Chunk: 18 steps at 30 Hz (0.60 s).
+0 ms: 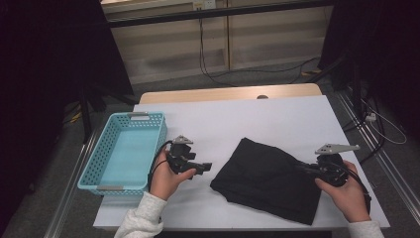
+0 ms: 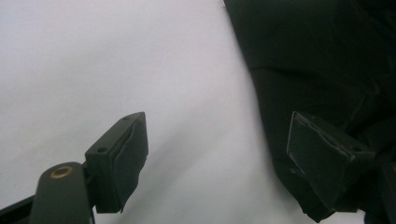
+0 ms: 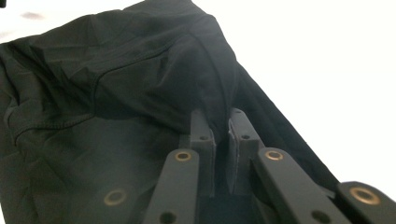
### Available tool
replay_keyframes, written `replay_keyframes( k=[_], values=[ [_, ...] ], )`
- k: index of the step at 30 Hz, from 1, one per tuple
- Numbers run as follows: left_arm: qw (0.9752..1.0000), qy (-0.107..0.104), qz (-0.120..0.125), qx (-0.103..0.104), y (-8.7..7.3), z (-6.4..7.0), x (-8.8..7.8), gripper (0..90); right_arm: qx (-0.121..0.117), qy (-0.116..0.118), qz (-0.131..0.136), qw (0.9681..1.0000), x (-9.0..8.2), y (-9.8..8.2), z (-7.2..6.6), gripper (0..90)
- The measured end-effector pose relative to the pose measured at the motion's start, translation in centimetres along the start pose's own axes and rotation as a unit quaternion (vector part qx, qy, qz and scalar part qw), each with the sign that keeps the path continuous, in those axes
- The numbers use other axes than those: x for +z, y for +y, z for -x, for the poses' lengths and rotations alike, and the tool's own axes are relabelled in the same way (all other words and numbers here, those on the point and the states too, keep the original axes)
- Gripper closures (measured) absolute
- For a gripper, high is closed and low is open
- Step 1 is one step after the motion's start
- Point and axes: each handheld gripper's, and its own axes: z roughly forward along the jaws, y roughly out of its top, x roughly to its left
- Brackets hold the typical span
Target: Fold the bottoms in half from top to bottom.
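Left hand-held gripper (image 2: 217, 156): jaws stand wide apart, nothing between the pads. Left pad hangs over bare white tabletop (image 2: 116, 60). Right pad sits over the edge of a black cloth (image 2: 317, 60), which covers the upper right; contact cannot be told.

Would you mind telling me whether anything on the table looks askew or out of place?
Only the black garment stands out: it lies crumpled and slanted on the white table, one fold lifted where the right claw pinches it. The left claw is open beside its edge. The blue basket sits squarely and looks sound.
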Motion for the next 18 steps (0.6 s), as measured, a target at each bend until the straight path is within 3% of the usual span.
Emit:
replay_keyframes(
  k=[18],
  values=[
    [1.0000, 0.000, -0.003, 0.002, -0.03, -0.05, 0.07, 20.0, 0.007, -0.005, 0.007, 0.9999, -1.02, -0.46, 0.56, 83.3]
  ],
)
